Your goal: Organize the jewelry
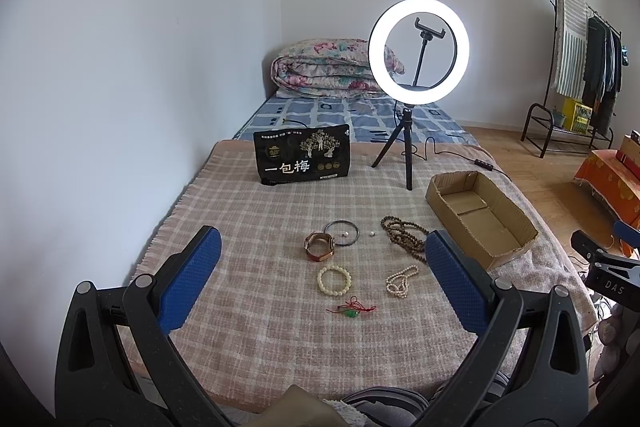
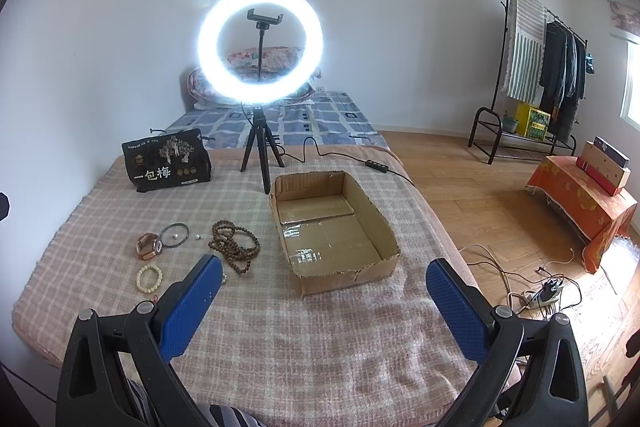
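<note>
Left hand-held gripper (image 1: 322, 263): jaws spread wide, nothing between them, hovering over the near end of the bed. Right hand-held gripper (image 2: 324, 287): likewise wide open and empty, aimed at the cardboard box (image 2: 384, 227).

Jewelry lies loose on the plaid blanket (image 1: 240, 219), all of it outside the box. Ahead of the left gripper: green pendant on red cord (image 1: 351, 309) nearest, then white bead bracelet (image 1: 334, 279) and pale bead necklace (image 1: 400, 279); beyond these a brown-strap watch (image 1: 320, 246) touching a thin dark bangle (image 1: 341, 233). Two tiny pale items (image 1: 372, 233), too small to identify; one sits inside the bangle. Long brown bead strand (image 1: 404, 235) heaped just beside the box's near-left corner. Box is open-topped and empty.

Judgement: task at its start; step in hand is the first pick.

- Take the bulky pieces first: the bracelet should give the pads a firm bite across its ring.
- Approach steeply and close across the beads so as not to pinch the blanket with them.
- Bead strands will dangle; lift well clear of the box wall before releasing.
- The two tiny items may roll or sink into the weave; leave them until last.

Ring light (image 1: 418, 50) and snack bag (image 1: 303, 155) stand farther back, well apart from the work.
</note>
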Tool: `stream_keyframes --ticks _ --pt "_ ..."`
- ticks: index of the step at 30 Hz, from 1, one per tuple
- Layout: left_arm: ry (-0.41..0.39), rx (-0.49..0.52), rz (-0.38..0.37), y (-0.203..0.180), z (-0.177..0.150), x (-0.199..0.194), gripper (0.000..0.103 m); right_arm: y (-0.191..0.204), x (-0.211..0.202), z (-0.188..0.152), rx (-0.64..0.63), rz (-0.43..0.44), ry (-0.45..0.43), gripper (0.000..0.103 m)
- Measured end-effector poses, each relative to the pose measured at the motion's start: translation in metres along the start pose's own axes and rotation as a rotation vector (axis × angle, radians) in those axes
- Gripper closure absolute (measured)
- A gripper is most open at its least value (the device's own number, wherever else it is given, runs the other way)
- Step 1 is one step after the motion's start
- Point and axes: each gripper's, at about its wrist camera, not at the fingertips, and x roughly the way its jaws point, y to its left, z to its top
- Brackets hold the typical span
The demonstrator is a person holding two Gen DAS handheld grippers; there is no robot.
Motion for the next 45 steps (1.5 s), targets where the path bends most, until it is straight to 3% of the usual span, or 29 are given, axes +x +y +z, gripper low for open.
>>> stream_keyframes --ticks 45 --pt "-0.006 -0.007 -0.006 -0.002 0.010 -0.008 0.000 0.001 0.004 -0.007 0.003 0.005 0.012 0.000"
